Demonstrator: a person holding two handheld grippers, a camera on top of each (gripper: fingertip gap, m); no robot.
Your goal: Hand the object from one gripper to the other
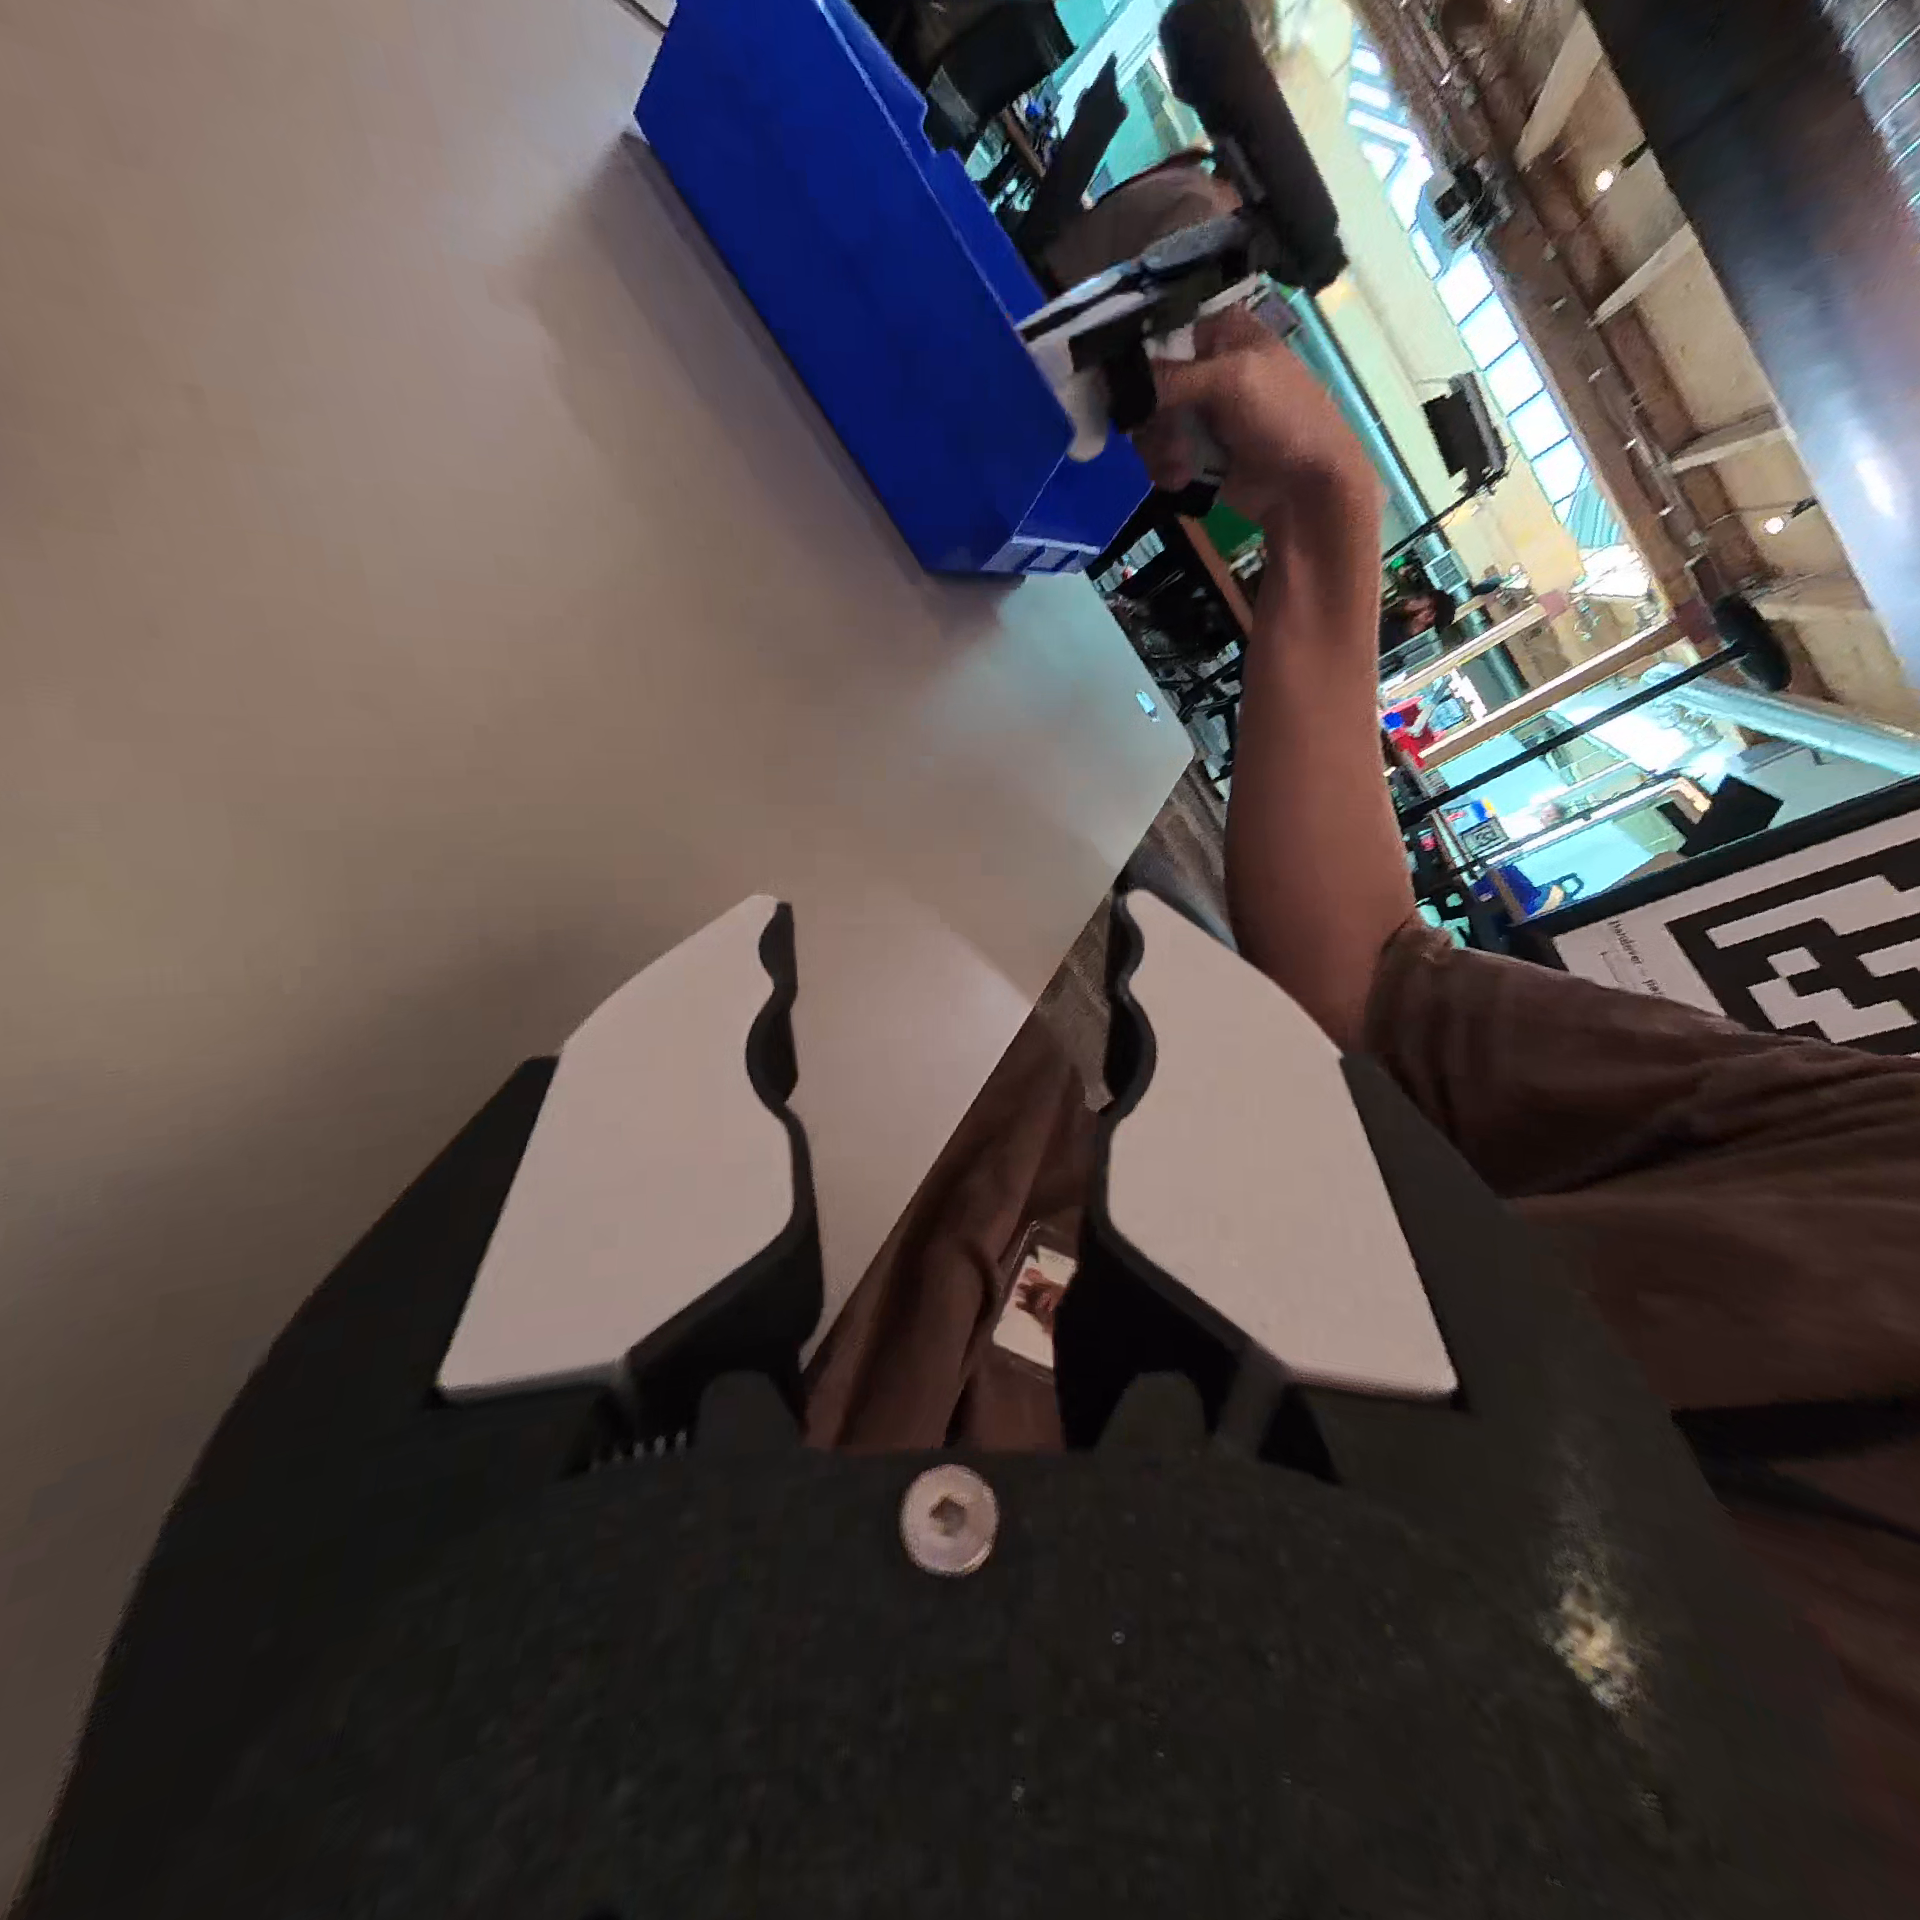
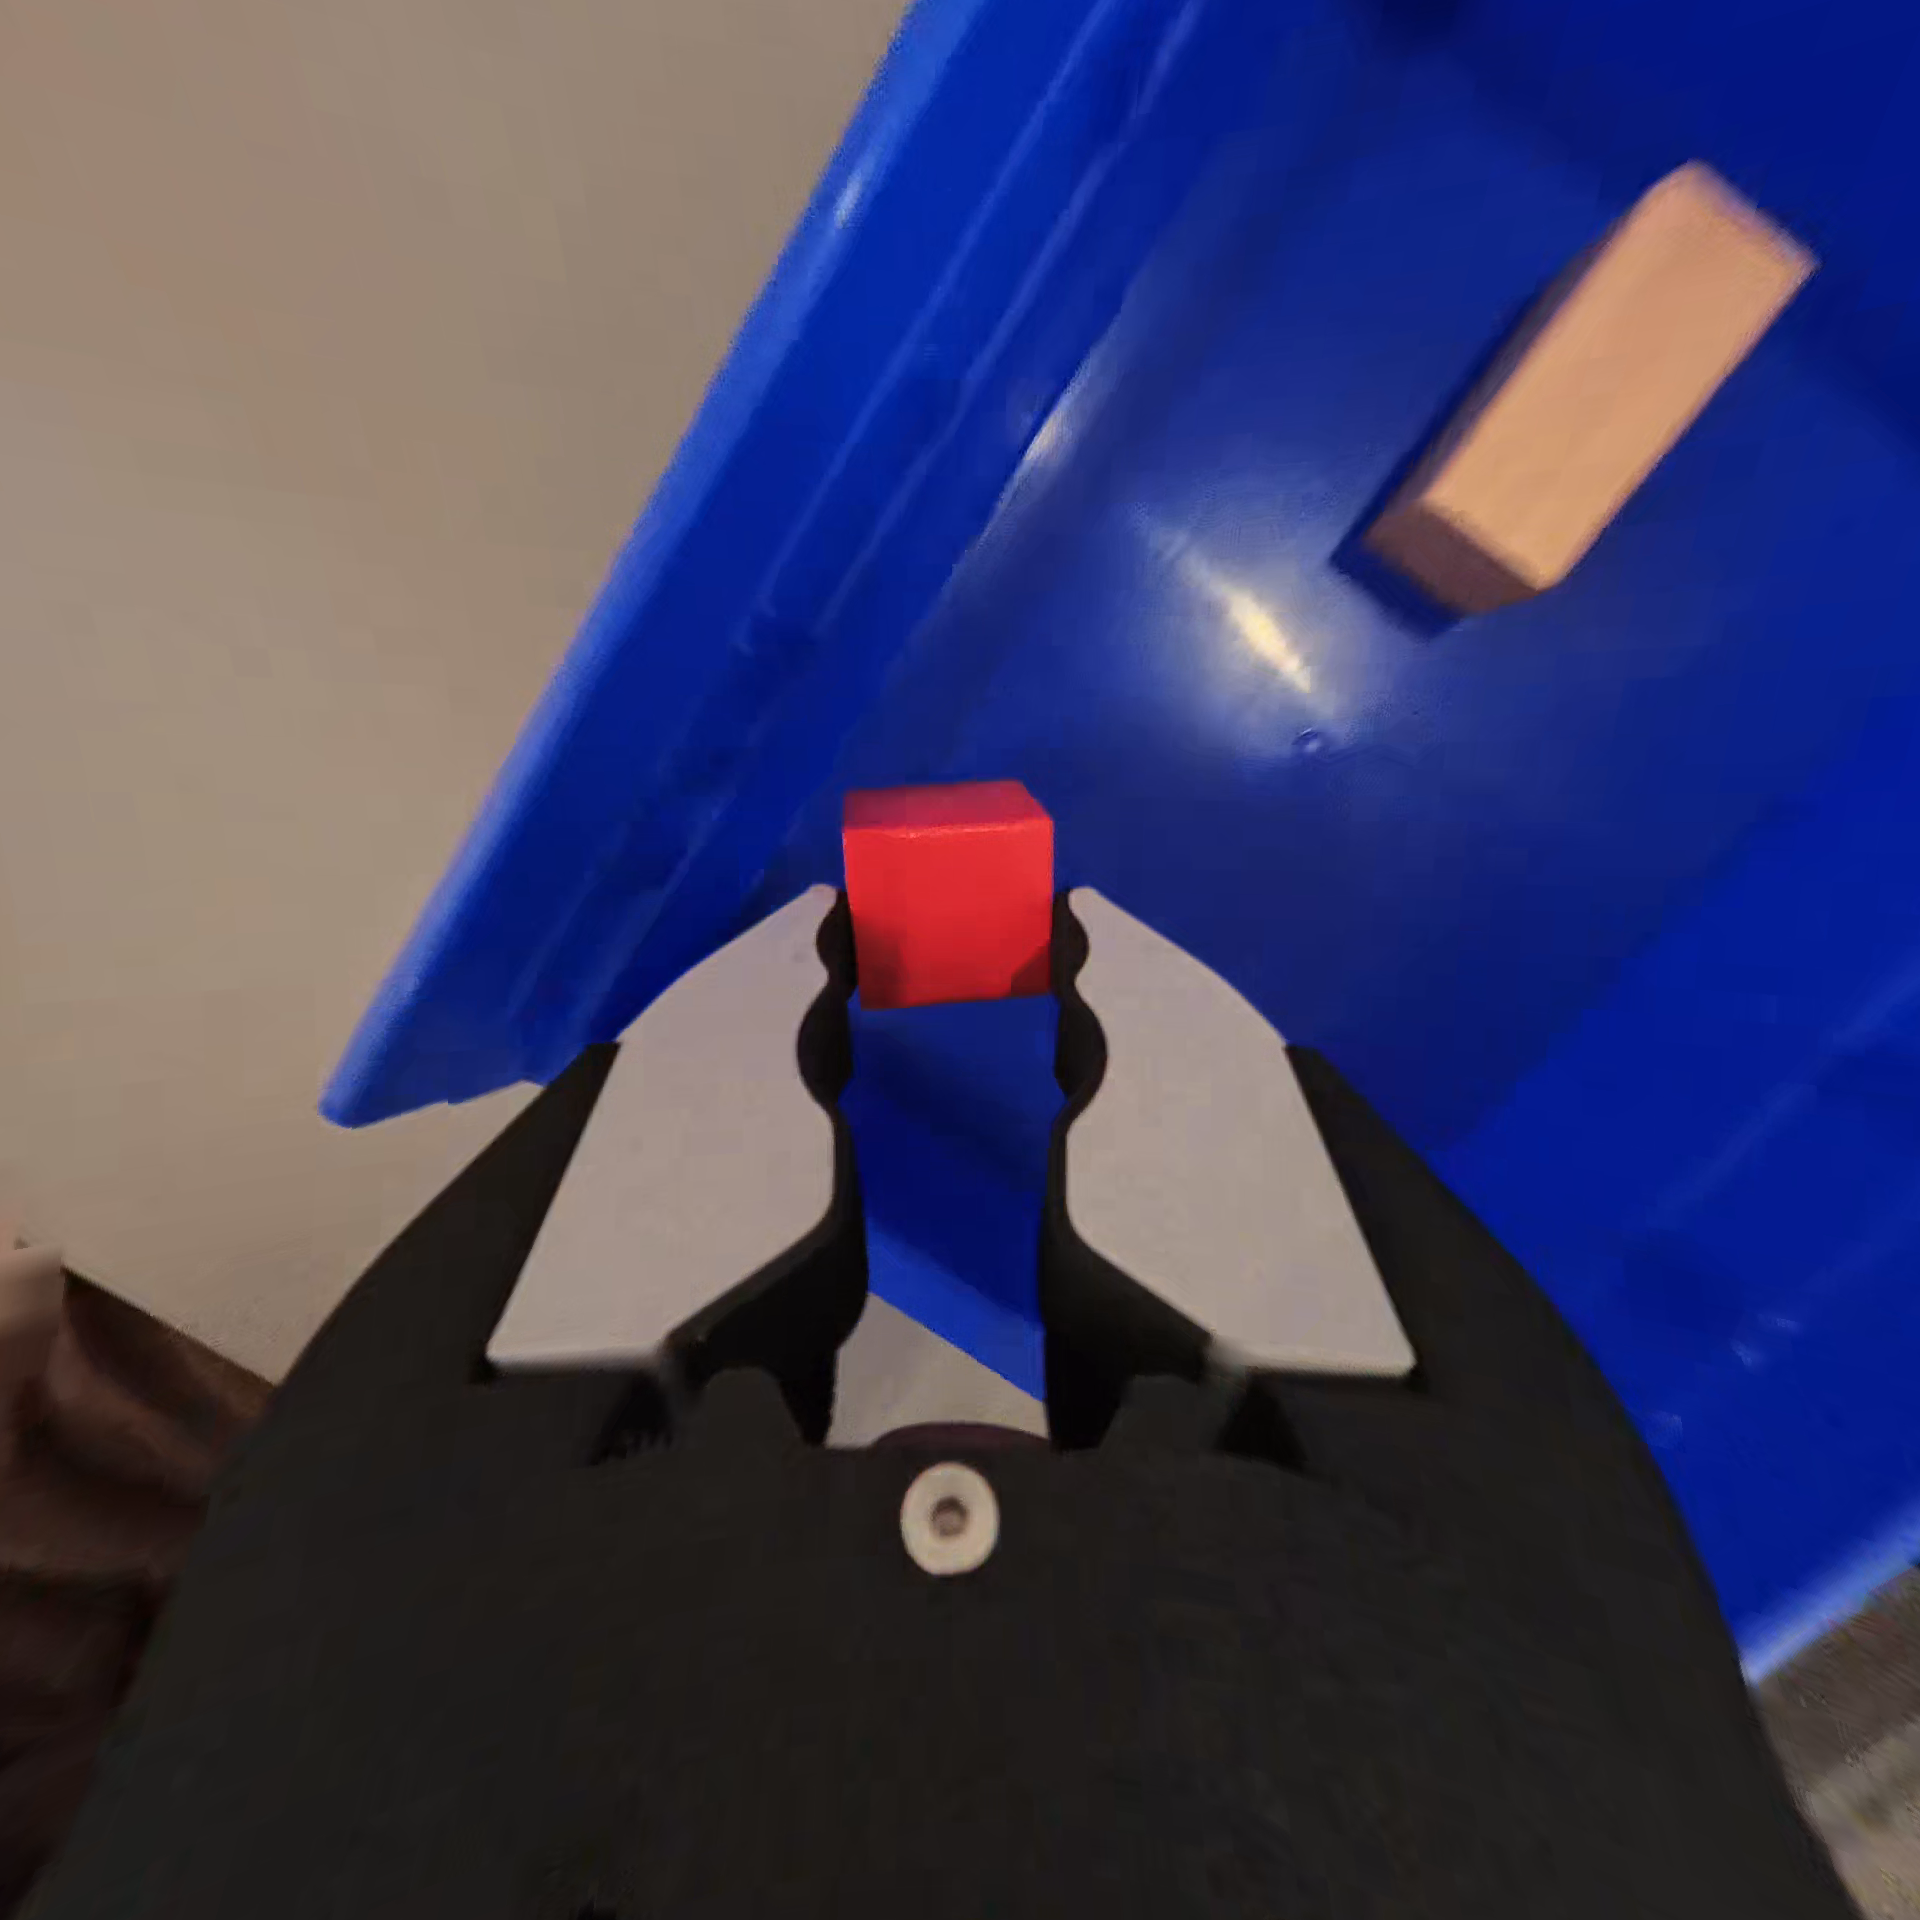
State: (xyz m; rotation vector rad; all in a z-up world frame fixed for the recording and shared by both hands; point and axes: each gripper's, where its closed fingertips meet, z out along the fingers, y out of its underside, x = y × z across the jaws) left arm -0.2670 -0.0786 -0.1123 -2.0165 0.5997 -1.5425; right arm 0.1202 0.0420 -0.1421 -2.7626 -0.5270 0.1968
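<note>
The right gripper [image 2: 951, 940] holds a small red cube [image 2: 943, 894] by its very tips, the two jaws pressed against opposite side faces while most of the block juts out past the fingertips, above the floor of a blue bin [image 2: 1403, 935]. A tan wooden block [image 2: 1590, 405] lies loose on the bin floor farther in, well apart from the cube. The cube looks rigid and light, probably painted wood or plastic, with flat, smooth, faintly glossy faces and crisp edges; it should not deform or break under pressure, but a slick finish held by so shallow a pinch could twist or slide if knocked. The receiving hold is best taken on the pair of free faces, crossing the present grip at a right angle, on the part that stands clear of the right fingertips, and seated deeper than the tips if room allows. The left gripper [image 1: 951, 997] hovers by the edge of a grey table [image 1: 364, 623] with its jaws spread wide and nothing between them. From its camera the right gripper [image 1: 1091, 353] appears far off over the bin, blurred, and the cube cannot be made out there. The two grippers are well apart.
</note>
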